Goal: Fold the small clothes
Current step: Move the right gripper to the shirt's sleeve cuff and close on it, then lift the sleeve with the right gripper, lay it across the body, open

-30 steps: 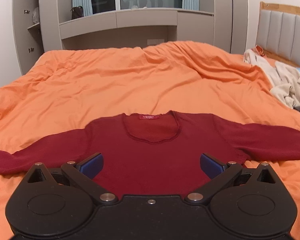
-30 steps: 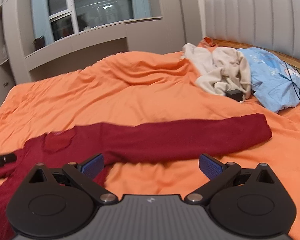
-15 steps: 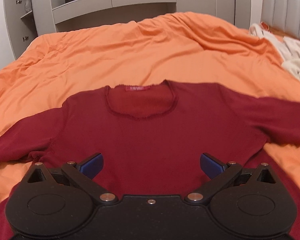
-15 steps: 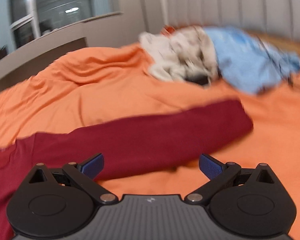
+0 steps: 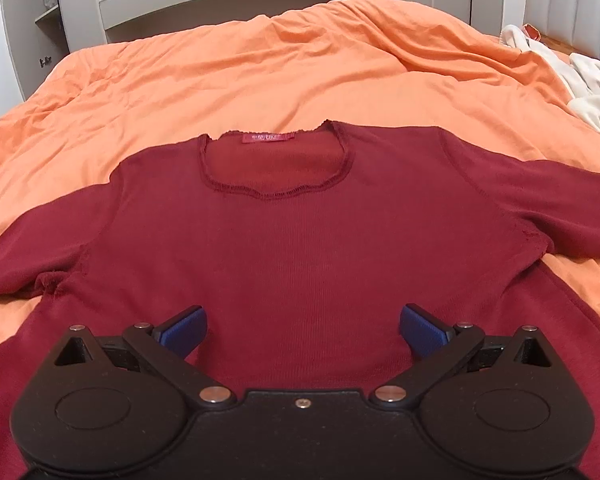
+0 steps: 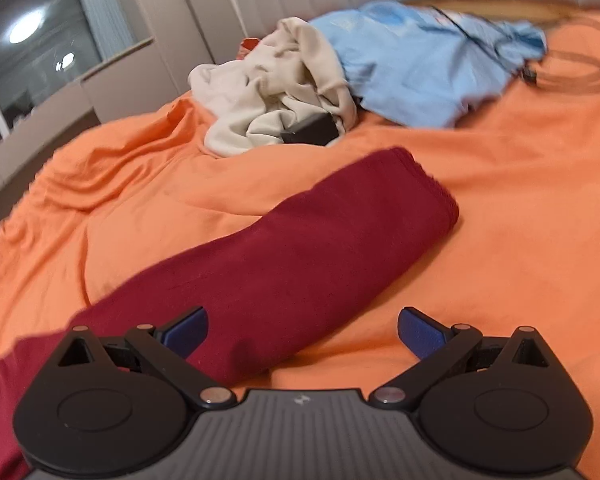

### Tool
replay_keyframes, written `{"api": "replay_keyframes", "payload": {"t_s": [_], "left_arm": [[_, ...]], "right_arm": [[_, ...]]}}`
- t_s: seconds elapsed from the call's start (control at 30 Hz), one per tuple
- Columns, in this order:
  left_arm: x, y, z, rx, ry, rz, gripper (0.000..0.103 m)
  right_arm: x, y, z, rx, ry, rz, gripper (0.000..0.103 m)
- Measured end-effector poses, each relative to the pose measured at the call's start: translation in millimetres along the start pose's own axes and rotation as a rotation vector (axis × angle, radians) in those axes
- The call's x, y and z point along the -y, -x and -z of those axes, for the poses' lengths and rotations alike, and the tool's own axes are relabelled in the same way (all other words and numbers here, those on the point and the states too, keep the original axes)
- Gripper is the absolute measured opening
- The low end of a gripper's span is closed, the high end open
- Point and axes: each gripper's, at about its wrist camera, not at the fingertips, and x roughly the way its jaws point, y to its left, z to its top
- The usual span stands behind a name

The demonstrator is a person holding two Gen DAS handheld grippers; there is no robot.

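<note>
The dark red top (image 5: 300, 248) is lying spread face up on the orange duvet (image 5: 260, 80), neckline away from the left wrist camera, both sleeves out to the sides and no fold made. Compared with a second ago, the left gripper (image 5: 303, 326) is sitting closer in over the lower chest, the garment now filling most of its view; its jaws are standing wide apart and holding nothing. The right gripper (image 6: 302, 330) is swinging along the right sleeve (image 6: 300, 256) toward the cuff (image 6: 428, 188), which is appearing nearer and larger than before; its jaws are likewise wide apart and empty, the left pad over the sleeve, the right pad over bare duvet. Assessment: both tools are closing in, and a sleeve fold inward is probably the step being prepared. A pile of beige clothing (image 6: 276, 92) and a light blue garment (image 6: 412, 64) are lying well beyond the cuff.
</note>
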Motion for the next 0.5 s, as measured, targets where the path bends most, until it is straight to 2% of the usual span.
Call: {"api": "replay_keyframes", "payload": {"t_s": [0.1,0.17,0.23,0.3,0.43,0.5], "left_arm": [[-0.2,-1.5,1.1,-0.005,0.006,0.002,0.103],[0.4,-2.7,0.3,-0.009,0.008,0.002,0.103],[0.5,-3.5,-0.5,-0.013,0.009,0.002,0.103],[0.2,-3.5,-1.4,-0.016,0.01,0.003,0.103],[-0.3,-1.6,-3.6,-0.017,0.011,0.003,0.103],[-0.8,1.2,-5.7,-0.015,0.012,0.004,0.103]], "right_arm": [[12.3,-3.6,1.9,0.023,-0.083,-0.032,0.102],[18.5,-5.2,3.6,0.038,-0.121,-0.059,0.096],[24.3,-6.1,4.4,0.059,-0.154,-0.079,0.079],[27.3,-7.5,4.7,0.064,-0.17,-0.085,0.072],[28.5,-12.6,3.7,0.065,-0.18,-0.062,0.044],[29.8,-14.3,4.4,0.063,-0.193,-0.051,0.035]]}}
